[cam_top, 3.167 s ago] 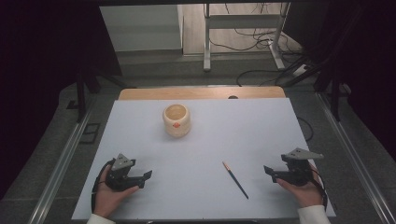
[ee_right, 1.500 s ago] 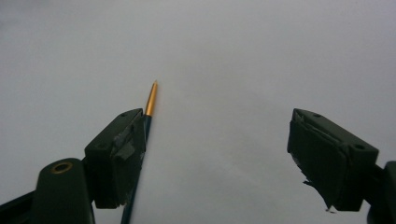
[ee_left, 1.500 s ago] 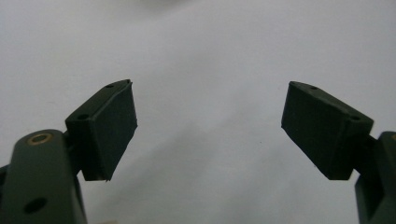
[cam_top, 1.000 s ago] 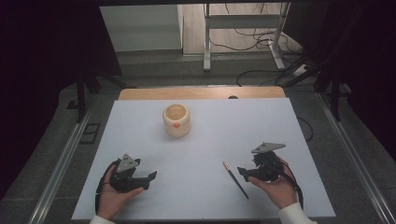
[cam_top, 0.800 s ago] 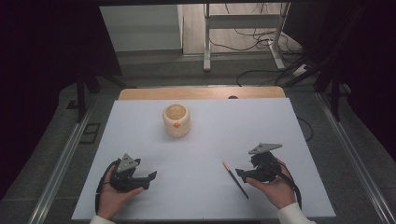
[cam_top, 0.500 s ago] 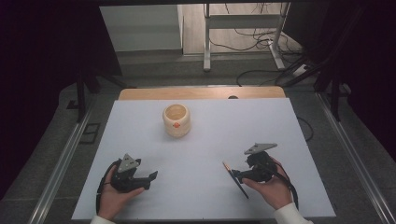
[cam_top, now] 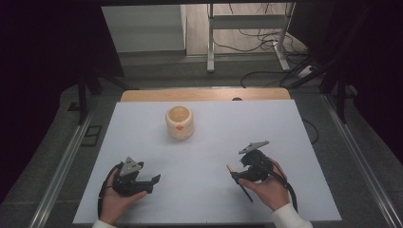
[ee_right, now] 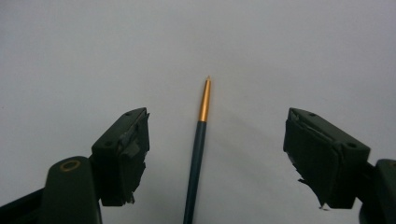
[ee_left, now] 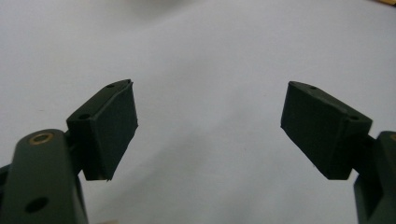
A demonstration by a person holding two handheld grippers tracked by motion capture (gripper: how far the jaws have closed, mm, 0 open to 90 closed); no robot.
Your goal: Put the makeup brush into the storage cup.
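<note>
On the white desk, a thin dark-handled paintbrush with a gold metal ferrule lies flat at about 5 o'clock from the desk centre. Its ferrule end points toward 11 o'clock in the high view.

Right gripper: held in the person's right hand, positioned directly over the paintbrush. In the right gripper view the paintbrush runs up between the two black fingers, closer to the left one, with its gold tip at 12 o'clock. The fingers are released and spread wide; neither pad touches the handle.

Left gripper: held in the person's left hand at about 7 o'clock on the desk, well apart from the paintbrush. In the left gripper view its fingers are released and spread wide over bare desk surface, with nothing between them.

A round pale wooden cup with an orange mark on its wall stands upright at about 11 o'clock from the desk centre, well apart from both grippers.
</note>
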